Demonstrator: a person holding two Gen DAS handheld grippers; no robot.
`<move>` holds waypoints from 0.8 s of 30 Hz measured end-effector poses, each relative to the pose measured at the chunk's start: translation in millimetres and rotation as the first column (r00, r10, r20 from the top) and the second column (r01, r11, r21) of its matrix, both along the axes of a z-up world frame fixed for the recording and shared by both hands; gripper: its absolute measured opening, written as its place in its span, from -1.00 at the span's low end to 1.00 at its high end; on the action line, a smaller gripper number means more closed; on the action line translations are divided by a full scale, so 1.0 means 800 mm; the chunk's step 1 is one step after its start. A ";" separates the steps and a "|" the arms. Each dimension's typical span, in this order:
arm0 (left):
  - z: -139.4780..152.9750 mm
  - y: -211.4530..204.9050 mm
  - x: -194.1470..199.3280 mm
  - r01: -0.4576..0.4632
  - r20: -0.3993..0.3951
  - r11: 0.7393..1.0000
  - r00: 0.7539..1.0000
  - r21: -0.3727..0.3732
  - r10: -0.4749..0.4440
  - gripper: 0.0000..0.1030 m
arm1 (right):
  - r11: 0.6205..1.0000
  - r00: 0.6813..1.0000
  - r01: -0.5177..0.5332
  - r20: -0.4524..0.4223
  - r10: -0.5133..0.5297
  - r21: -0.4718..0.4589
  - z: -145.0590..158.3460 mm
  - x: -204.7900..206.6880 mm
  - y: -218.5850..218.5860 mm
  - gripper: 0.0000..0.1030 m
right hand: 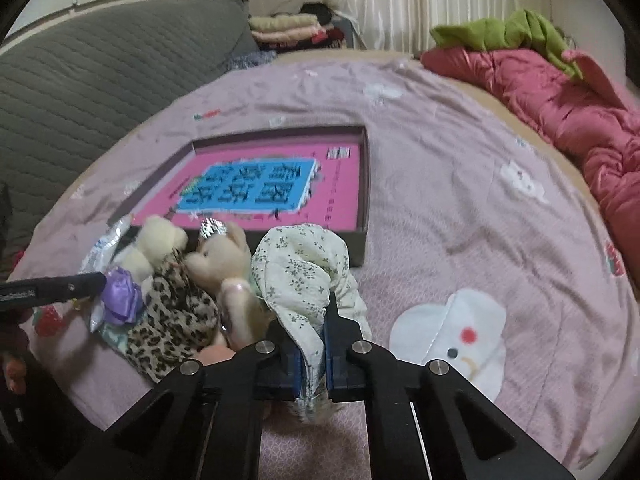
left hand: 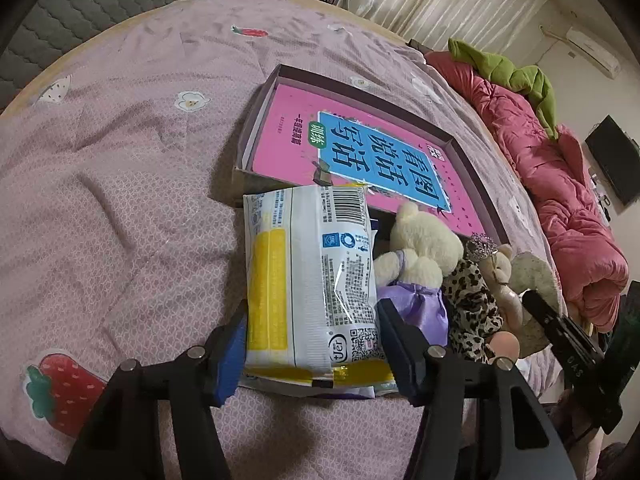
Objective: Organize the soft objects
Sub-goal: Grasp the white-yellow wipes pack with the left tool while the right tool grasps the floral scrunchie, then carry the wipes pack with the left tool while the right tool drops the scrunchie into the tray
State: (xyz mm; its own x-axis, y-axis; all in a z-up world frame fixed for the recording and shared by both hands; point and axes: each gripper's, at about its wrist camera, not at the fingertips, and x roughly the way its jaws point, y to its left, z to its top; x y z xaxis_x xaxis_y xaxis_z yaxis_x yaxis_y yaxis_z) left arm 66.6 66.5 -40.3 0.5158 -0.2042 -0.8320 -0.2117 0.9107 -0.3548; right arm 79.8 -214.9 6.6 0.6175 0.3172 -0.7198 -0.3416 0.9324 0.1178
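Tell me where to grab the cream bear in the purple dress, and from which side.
Grip the cream bear across its head, coming from above: the head stands clear, while the tissue pack and leopard-print bear crowd its body on either side.

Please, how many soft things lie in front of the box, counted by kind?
Plush bears: 2, cream bear and leopard-dress bear
Tissue packs: 1, tissue pack
Floral cloths: 1, floral cloth
Total: 4
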 end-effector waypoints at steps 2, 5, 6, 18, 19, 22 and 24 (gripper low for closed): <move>0.000 0.002 -0.001 -0.007 0.000 1.000 1.000 -0.002 0.007 0.08 | 1.000 1.000 0.009 0.005 -0.009 0.018 0.003 -0.001 -0.004 -0.86; 0.000 0.004 -0.002 -0.008 0.003 1.000 1.000 -0.008 0.008 0.05 | 0.999 1.000 0.013 0.006 -0.013 0.033 0.007 -0.002 -0.008 -0.85; 0.001 0.003 -0.002 -0.006 0.004 1.000 1.000 -0.002 0.006 0.04 | 0.999 1.000 0.012 0.011 -0.012 0.034 0.009 -0.003 -0.008 -0.85; 0.038 0.003 -0.014 -0.001 0.145 1.000 0.989 0.002 0.001 0.03 | 0.997 0.995 -0.028 0.094 0.020 0.075 0.034 -0.017 -0.004 -0.85; 0.038 0.002 -0.013 -0.002 0.146 1.000 0.989 0.008 0.001 0.03 | 0.996 0.995 -0.028 0.096 0.020 0.082 0.036 -0.016 -0.005 -0.85; 0.041 0.002 -0.012 -0.004 0.155 1.000 0.988 0.015 0.001 0.03 | 0.995 0.994 -0.027 0.104 0.017 0.095 0.040 -0.015 -0.005 -0.85; 0.043 -0.001 -0.011 -0.002 0.164 0.999 0.986 0.033 -0.003 0.03 | 0.995 0.994 -0.029 0.108 0.018 0.099 0.042 -0.015 -0.004 -0.85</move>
